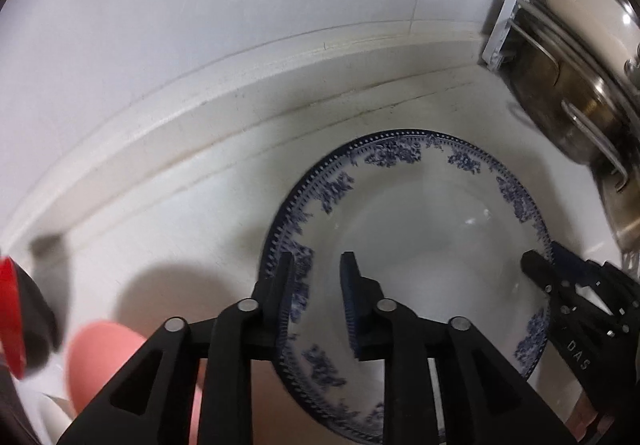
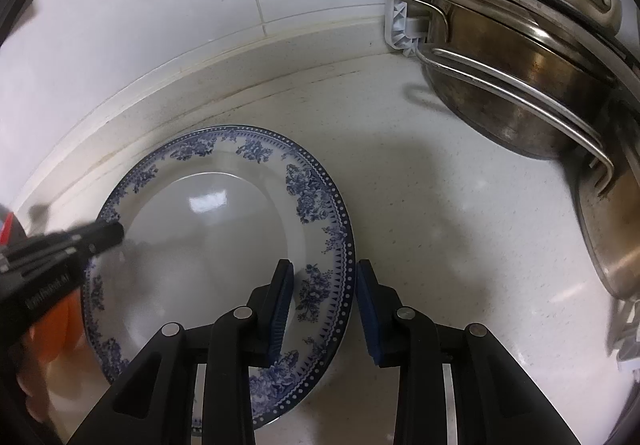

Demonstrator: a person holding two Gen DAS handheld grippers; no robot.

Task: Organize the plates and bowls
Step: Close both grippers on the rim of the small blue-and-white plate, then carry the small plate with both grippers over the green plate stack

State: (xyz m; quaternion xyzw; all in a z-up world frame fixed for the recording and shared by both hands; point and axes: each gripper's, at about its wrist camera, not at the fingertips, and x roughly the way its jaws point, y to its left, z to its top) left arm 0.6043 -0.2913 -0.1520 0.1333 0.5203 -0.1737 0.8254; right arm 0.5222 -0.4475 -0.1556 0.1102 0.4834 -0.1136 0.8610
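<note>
A white plate with a blue floral rim (image 1: 416,229) is held tilted above the pale counter, and it also shows in the right wrist view (image 2: 208,229). My left gripper (image 1: 318,277) straddles its left rim, one finger on each side. My right gripper (image 2: 324,293) straddles its right rim the same way. In both the jaws stand partly apart with the rim between them, and pad contact is unclear. Each gripper shows in the other's view, the right gripper (image 1: 552,265) and the left gripper (image 2: 108,233).
Steel pots and pans (image 2: 520,93) lean in a white rack (image 2: 400,17) at the right. A tiled wall (image 2: 160,25) and a raised ledge back the counter (image 2: 440,213). A pink dish (image 1: 104,361) and a red-and-black object (image 1: 16,325) lie at the left.
</note>
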